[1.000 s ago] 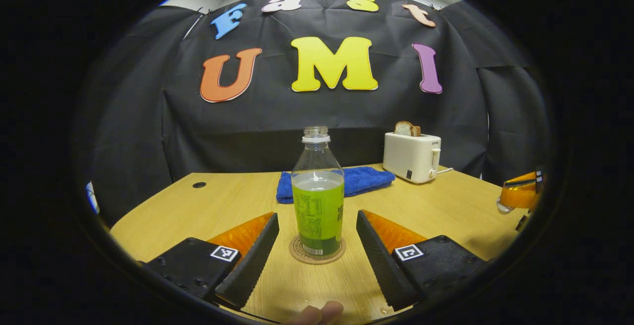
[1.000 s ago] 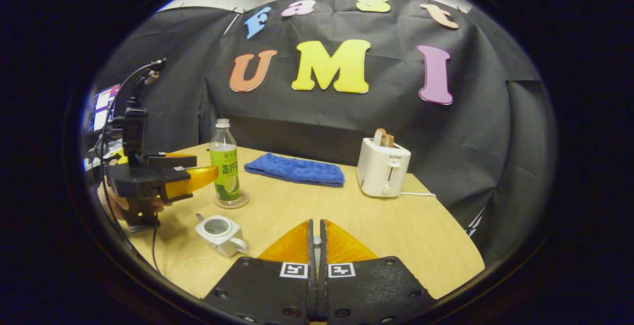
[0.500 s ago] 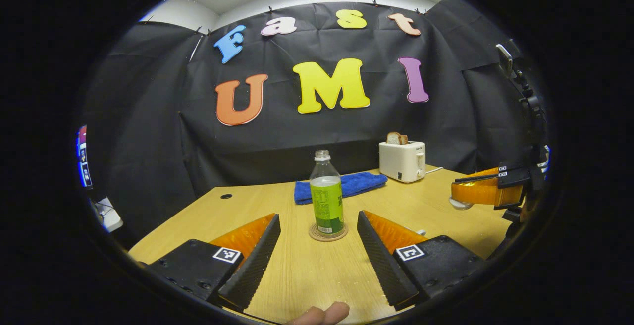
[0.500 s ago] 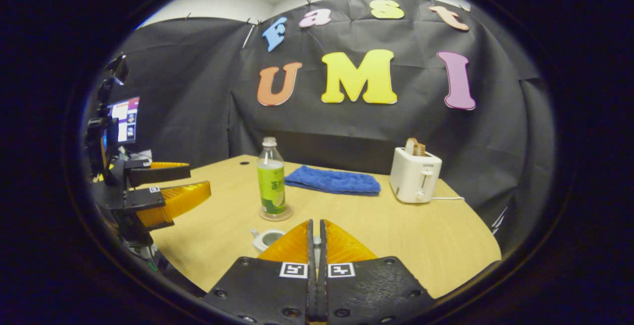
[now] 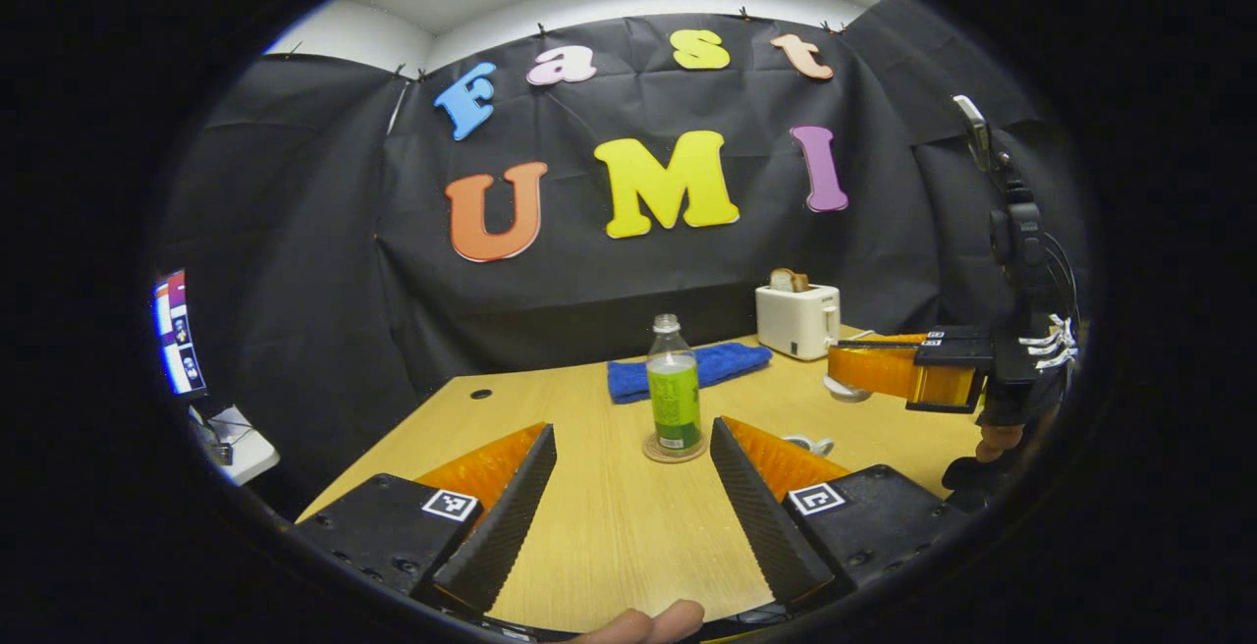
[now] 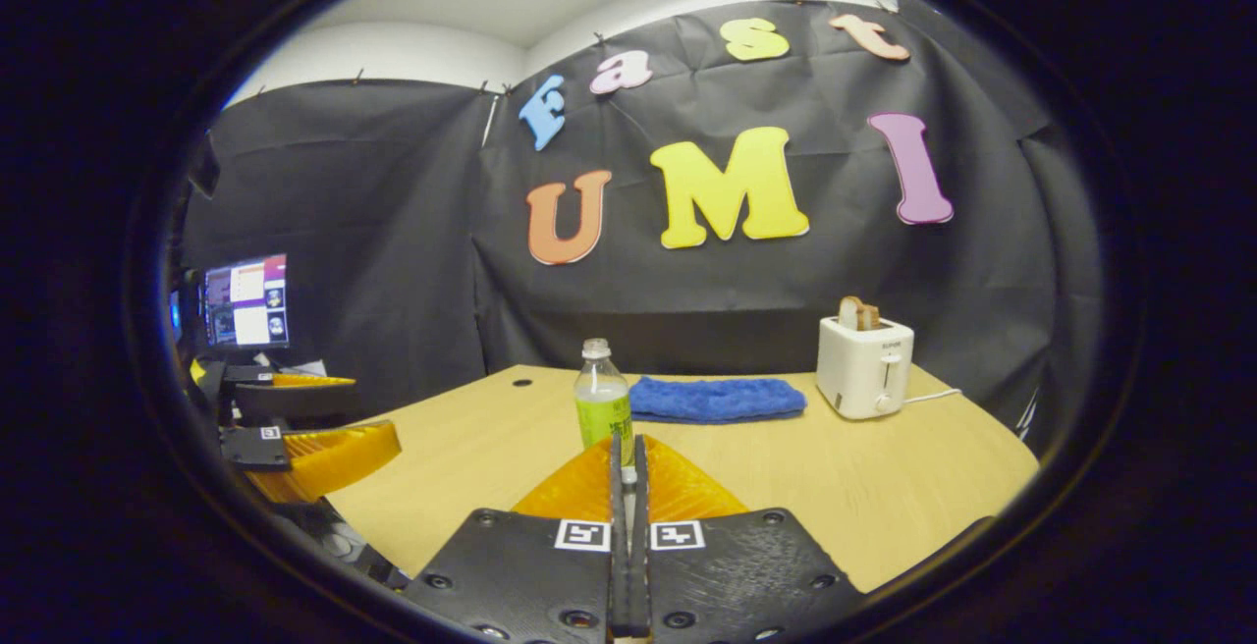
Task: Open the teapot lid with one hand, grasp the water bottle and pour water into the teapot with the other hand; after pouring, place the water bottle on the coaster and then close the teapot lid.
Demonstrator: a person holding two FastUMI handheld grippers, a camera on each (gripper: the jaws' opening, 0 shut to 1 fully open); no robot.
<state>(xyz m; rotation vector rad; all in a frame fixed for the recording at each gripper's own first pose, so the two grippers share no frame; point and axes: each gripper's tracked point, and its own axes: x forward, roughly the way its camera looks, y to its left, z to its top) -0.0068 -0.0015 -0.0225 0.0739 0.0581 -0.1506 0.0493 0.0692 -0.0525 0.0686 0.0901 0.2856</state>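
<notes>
The water bottle, clear with a green label and no cap, stands upright on a round coaster at mid-table. My left gripper is open, well back from the bottle, with nothing between its fingers. A bit of the white teapot peeks out behind its right finger. At the right a hand holds my right gripper above the table, shut, with the white teapot lid at its fingertips. In the right gripper view that gripper shows shut, the bottle stands just beyond it, and the left gripper hangs at the left.
A blue towel lies behind the bottle and a white toaster with bread stands at the back right of the wooden table. A lit monitor stands off the table's left side. Black cloth walls close in the back.
Both grippers have drawn back from the table, so the bottle looks smaller and farther. In the right gripper view the open teapot has slipped out of sight behind the fingers.
</notes>
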